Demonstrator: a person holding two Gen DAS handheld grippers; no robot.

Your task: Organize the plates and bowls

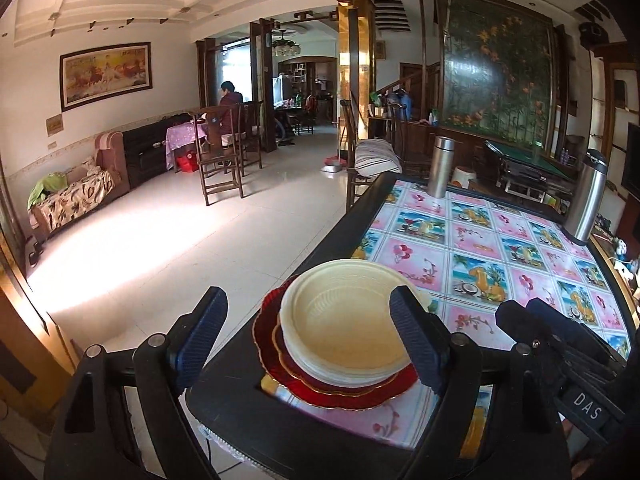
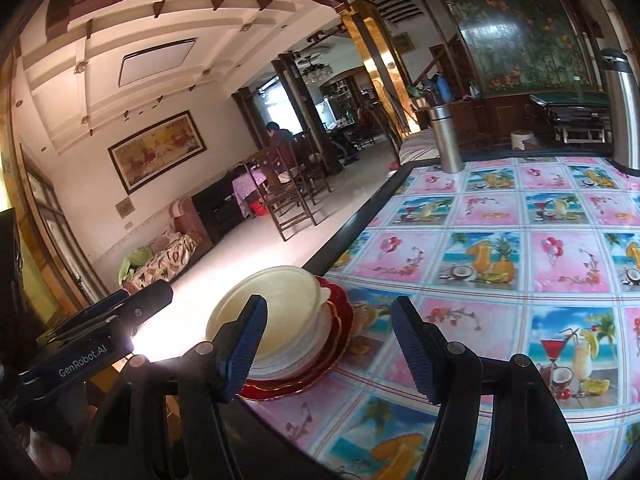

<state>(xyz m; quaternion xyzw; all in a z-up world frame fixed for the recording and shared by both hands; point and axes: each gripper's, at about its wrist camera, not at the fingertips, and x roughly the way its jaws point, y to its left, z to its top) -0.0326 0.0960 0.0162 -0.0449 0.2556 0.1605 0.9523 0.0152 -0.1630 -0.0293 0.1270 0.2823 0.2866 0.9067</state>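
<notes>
A stack of cream bowls (image 1: 344, 328) rests on scalloped red plates (image 1: 360, 396) at the near left corner of the table (image 1: 500, 248). My left gripper (image 1: 310, 340) is open and wide; its right finger crosses the bowl's rim in the picture and its left finger is over the floor. No pad presses on anything. In the right wrist view the same bowls (image 2: 280, 300) and red plates (image 2: 340, 320) lie left of centre. My right gripper (image 2: 328, 344) is open, with only tablecloth between its fingers. The left gripper's black body (image 2: 100, 328) shows at lower left.
Two steel flasks (image 1: 440, 168) (image 1: 588, 200) stand at the table's far edge. A fruit-and-flower patterned cloth covers the table, framed by a black rim (image 1: 320, 240). Tiled floor (image 1: 180, 248) lies to the left, with wooden chairs (image 1: 220, 164) and a seated person (image 1: 230, 112) far back.
</notes>
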